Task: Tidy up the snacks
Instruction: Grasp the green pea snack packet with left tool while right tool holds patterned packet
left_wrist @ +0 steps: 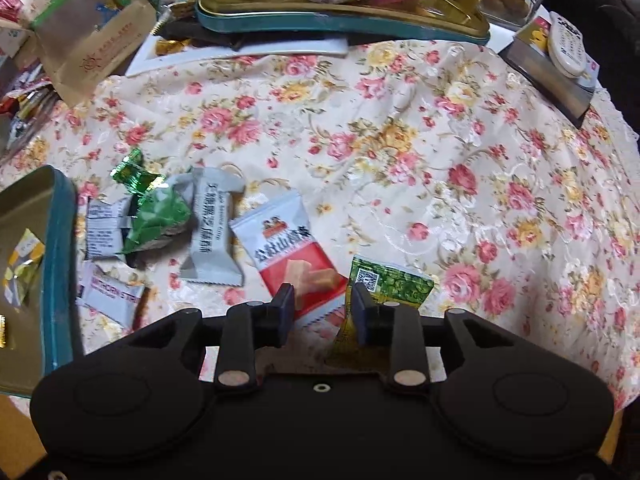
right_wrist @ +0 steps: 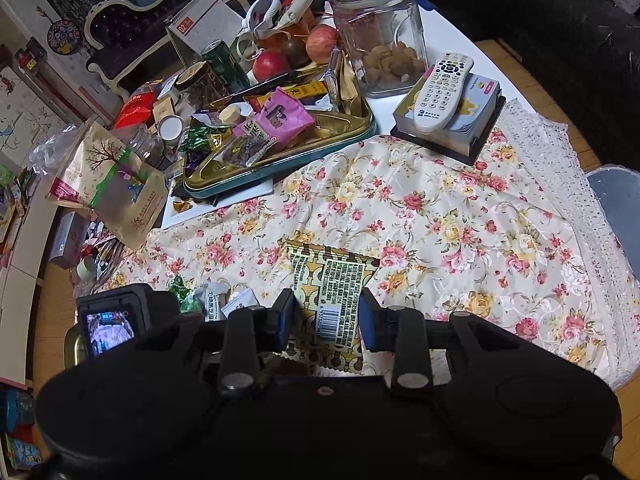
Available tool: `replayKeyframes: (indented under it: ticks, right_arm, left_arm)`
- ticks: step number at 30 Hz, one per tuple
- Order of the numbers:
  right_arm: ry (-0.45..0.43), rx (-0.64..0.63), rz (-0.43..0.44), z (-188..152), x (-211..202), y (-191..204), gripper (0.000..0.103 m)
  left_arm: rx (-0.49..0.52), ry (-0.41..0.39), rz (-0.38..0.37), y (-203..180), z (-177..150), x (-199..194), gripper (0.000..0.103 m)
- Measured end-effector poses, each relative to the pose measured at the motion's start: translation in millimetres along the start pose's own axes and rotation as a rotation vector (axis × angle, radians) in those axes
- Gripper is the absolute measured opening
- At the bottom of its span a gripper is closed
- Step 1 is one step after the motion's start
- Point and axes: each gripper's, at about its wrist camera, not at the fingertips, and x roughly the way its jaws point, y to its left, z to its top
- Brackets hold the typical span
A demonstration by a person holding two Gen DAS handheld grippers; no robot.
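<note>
My right tongs (right_wrist: 324,316) pinch the gold packet (right_wrist: 332,280); left tongs (left_wrist: 320,308) gape empty over the red packet (left_wrist: 292,248), so I'd centre before squeezing.

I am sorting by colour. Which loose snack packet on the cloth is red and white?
The red and white packet, lying just ahead of the left claw; its neighbours are grey or green.
</note>
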Motion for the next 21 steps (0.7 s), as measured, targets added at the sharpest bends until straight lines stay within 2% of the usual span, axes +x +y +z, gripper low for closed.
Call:
replayKeyframes:
  ticks: [6, 8, 11, 13, 17, 21]
  right_arm:
    - [0.003, 0.003, 0.006, 0, 0, -1, 0.035]
    - [0.006, 0.002, 0.011, 0, 0, 0, 0.035]
    - [0.006, -0.007, 0.01, 0, 0, 1, 0.035]
    - [0.009, -0.006, 0.008, 0, 0, 0, 0.035]
    - [0.017, 0.003, 0.014, 1, 1, -1, 0.035]
    - [0.019, 0.002, 0.017, 1, 0, 0, 0.035]
  left_arm:
    - [-0.038, 0.014, -0.089, 2, 1, -6, 0.042]
    - [0.009, 0.03, -0.086, -4, -1, -2, 0.042]
    - [0.087, -0.001, -0.039, -15, -5, -3, 0.045]
    - [0.104, -0.007, -0.027, -20, -4, -3, 0.045]
    - [0.111, 0.012, -0.097, -23, -3, -3, 0.046]
    - [0.134, 0.014, -0.089, -28, -4, 0, 0.05]
